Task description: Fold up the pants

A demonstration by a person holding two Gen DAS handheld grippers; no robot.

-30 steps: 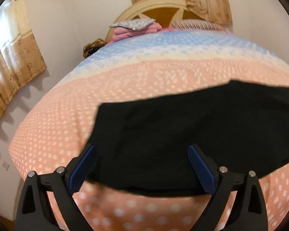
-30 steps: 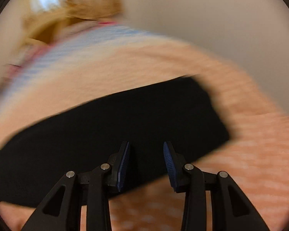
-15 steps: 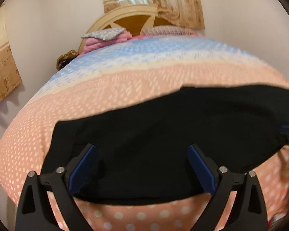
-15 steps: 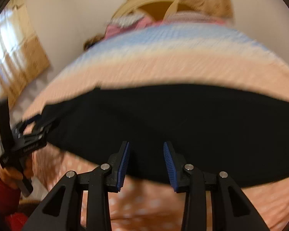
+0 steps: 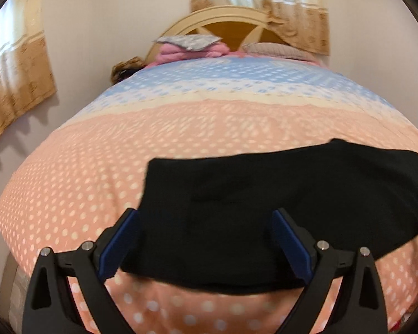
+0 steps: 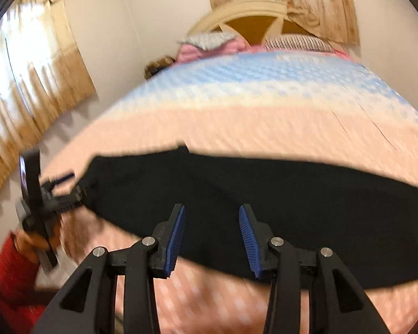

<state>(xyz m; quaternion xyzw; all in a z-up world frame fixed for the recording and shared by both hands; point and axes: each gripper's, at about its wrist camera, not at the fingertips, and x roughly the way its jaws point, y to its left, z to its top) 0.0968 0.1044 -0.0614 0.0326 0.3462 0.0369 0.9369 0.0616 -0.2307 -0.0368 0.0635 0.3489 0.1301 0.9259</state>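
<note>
Black pants (image 5: 264,203) lie flat as a long dark band across the near end of the bed; they also show in the right wrist view (image 6: 264,194). My left gripper (image 5: 206,222) is open wide and empty, hovering over the pants' left end. My right gripper (image 6: 211,222) is open and empty above the pants' near edge. In the right wrist view the left gripper (image 6: 67,189) shows at the far left, held by a hand in a red sleeve, at the pants' left end.
The bed (image 5: 125,153) has a peach dotted cover with a blue band further back. Pink folded bedding (image 5: 186,48) and a pillow (image 5: 273,48) lie by the headboard (image 5: 223,25). Curtains (image 5: 16,69) hang at the left wall.
The left view has swung so the pants' left end sits further right. The right view has shifted and the left gripper shows closer to the pants' end. Both grippers stay open.
</note>
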